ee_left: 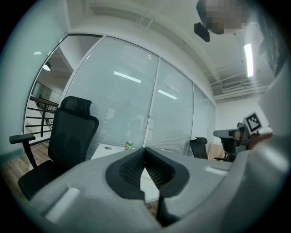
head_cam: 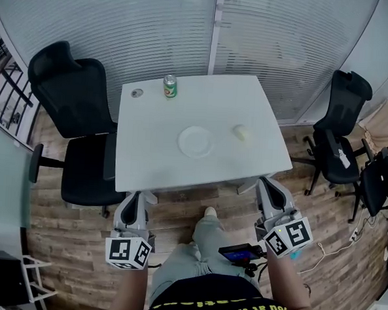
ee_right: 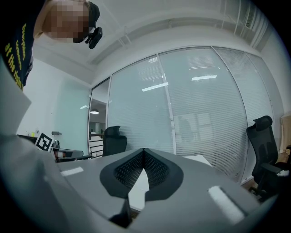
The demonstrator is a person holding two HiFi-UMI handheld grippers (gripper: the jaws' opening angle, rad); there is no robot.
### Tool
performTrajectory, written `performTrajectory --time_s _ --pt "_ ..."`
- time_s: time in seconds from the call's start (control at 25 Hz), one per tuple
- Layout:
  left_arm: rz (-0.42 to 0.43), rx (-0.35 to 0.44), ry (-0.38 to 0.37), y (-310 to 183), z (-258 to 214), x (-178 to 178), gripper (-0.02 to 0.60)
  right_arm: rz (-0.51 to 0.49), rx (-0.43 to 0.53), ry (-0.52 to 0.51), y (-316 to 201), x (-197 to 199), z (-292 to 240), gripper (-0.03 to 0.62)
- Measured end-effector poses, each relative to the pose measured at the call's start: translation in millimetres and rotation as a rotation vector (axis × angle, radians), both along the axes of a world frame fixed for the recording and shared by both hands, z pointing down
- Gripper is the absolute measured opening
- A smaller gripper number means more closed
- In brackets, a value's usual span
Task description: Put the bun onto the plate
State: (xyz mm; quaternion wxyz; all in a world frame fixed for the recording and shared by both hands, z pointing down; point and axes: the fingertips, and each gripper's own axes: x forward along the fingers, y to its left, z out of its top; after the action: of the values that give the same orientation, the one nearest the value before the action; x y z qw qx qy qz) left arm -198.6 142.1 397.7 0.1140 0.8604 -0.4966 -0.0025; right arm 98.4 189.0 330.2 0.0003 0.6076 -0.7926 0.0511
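Observation:
A pale bun (head_cam: 242, 132) lies on the white table (head_cam: 148, 161), right of a white plate (head_cam: 196, 142) near the table's middle. Both grippers are held below the table's near edge, away from the bun and plate. My left gripper (head_cam: 139, 199) is at the lower left, its jaws meeting at the tips with nothing between them (ee_left: 145, 149). My right gripper (head_cam: 269, 186) is at the lower right, its jaws also closed and empty (ee_right: 144, 150). In the two gripper views the bun and plate do not show.
A green can (head_cam: 170, 86) and a small round disc (head_cam: 137, 93) stand at the table's far edge. A black office chair (head_cam: 75, 121) is pushed to the table's left side; two more chairs (head_cam: 340, 127) stand at the right. Glass walls with blinds lie behind.

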Motion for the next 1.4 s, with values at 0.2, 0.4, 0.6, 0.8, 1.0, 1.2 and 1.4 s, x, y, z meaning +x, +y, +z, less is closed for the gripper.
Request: performTrajectory --time_s 0.2,0.4,0.6,0.8,1.0,1.2,1.4 --pt "-0.002 -0.003 0.000 -1 2 -2 0.000 -0.004 0.003 -0.002 -1 -3 1 0.006" --pt "0.002 -0.001 0.003 -3 1 1 0.000 0.008 0.002 -0.005 0 1 2 0.006" --pt "0.003 0.002 0.007 -7 0 2 0.000 0.006 0.002 -0.002 -1 2 1 0.006" --pt "0.009 -0.004 0.003 -6 3 6 0.000 0.011 0.007 -0.007 -2 5 0 0.006" --pt "0.006 -0.006 0.002 -10 5 10 0.000 0.012 0.003 -0.011 -5 11 4 0.006" --pt "-0.008 -0.013 -0.005 -19 10 12 0.000 0.010 -0.010 -0.022 -16 18 12 0.006" --pt "-0.026 -0.010 -0.006 -38 10 18 0.000 -0.008 -0.003 -0.023 -42 26 11 0.006"
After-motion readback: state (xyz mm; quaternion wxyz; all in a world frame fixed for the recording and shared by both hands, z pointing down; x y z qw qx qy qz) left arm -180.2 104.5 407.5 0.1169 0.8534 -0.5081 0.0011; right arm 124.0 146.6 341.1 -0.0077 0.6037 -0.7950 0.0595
